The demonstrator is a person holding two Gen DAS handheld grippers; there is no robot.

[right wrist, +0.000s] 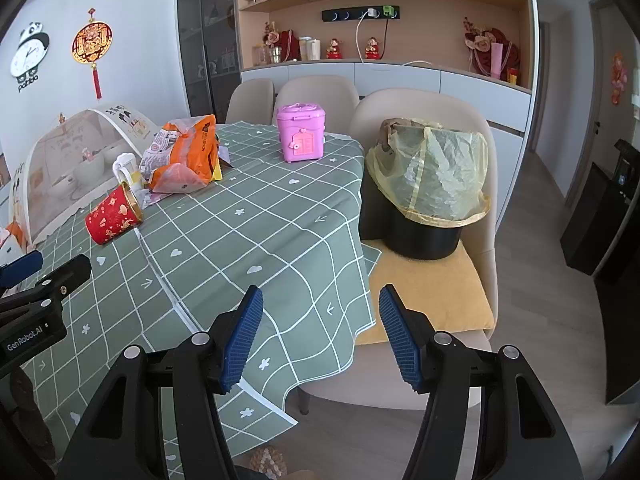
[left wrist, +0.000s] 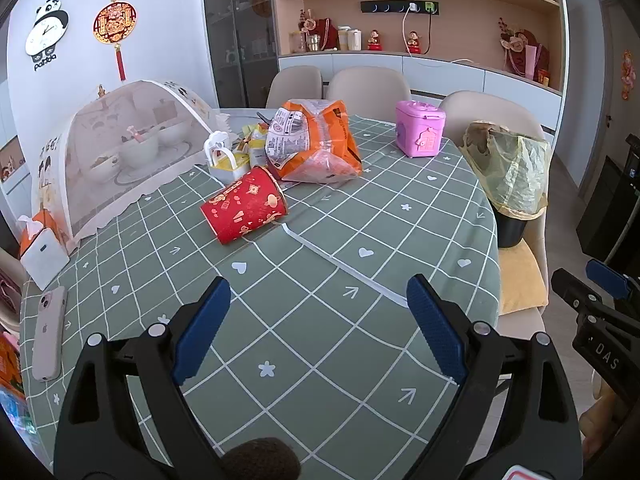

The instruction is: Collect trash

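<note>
- My left claw hangs spread wide over the near part of the counter, nothing between its blue pads.
- My right claw is spread too and holds nothing; it hovers over the counter's draped edge, with a chair seat just beyond it.
- The red paper cup lies on its side ahead of my left claw, well apart from it, mouth turned toward the orange bag. From the right claw it sits far off to the left.
- The orange snack bag lies crumpled just behind the cup, touching or nearly touching its rim; I cannot tell which.
- Small wrappers are bunched behind the bag, mostly hidden by it and by a white holder.
- The black bin with a yellow liner stands on the chair's yellow cushion, ahead and right of my right claw. Its inside is hidden by the liner.
- A pink toy box stands upright toward the far edge of the counter.
- A mesh food cover stands at the left, bowls dimly visible through it.
- A phone lies flat at the left edge; a tissue box beside it is partly cut off.
</note>
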